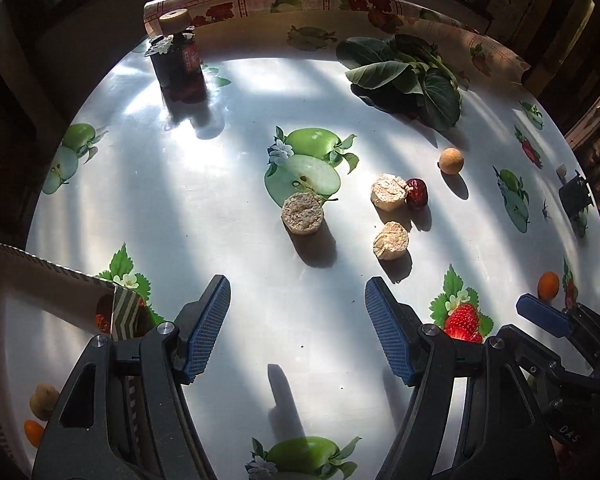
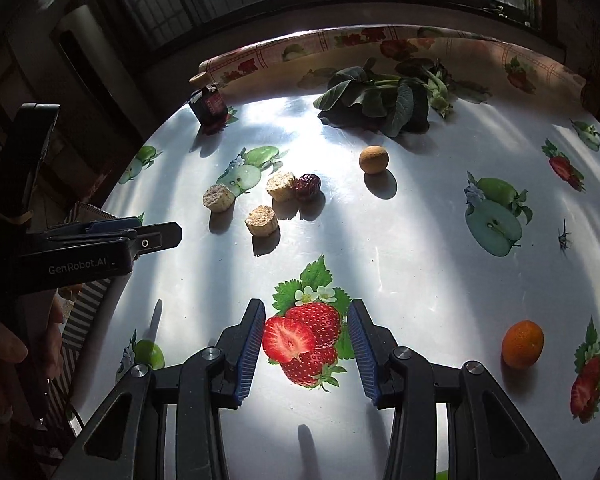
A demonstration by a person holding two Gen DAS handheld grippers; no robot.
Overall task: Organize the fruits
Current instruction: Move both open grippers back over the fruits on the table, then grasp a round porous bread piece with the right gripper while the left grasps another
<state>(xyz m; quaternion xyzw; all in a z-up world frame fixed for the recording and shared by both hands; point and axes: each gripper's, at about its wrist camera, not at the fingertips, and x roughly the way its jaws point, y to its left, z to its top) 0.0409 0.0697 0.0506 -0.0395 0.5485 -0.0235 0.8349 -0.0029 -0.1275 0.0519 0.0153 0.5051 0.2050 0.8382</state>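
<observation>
**Both grippers empty above the fruit-print table**

Nearest the cameras, the left gripper (image 1: 298,328) hangs over the glossy fruit-print tablecloth (image 1: 228,208), fingers wide apart, nothing between them. The right gripper (image 2: 306,342) has its fingers apart more narrowly, over a printed strawberry, also empty. At near left sits a striped cardboard tray (image 1: 40,304) holding a small orange fruit (image 1: 33,432) and a tan fruit (image 1: 44,400). To the right lies a small orange citrus (image 2: 523,343). Farther in, three pale cylindrical chunks (image 2: 262,220) cluster with a dark red jujube (image 2: 308,186) touching one. Beyond lies a round tan fruit (image 2: 374,159). Farthest are dark leafy greens (image 2: 384,100) and a dark bottle (image 2: 210,108).
</observation>
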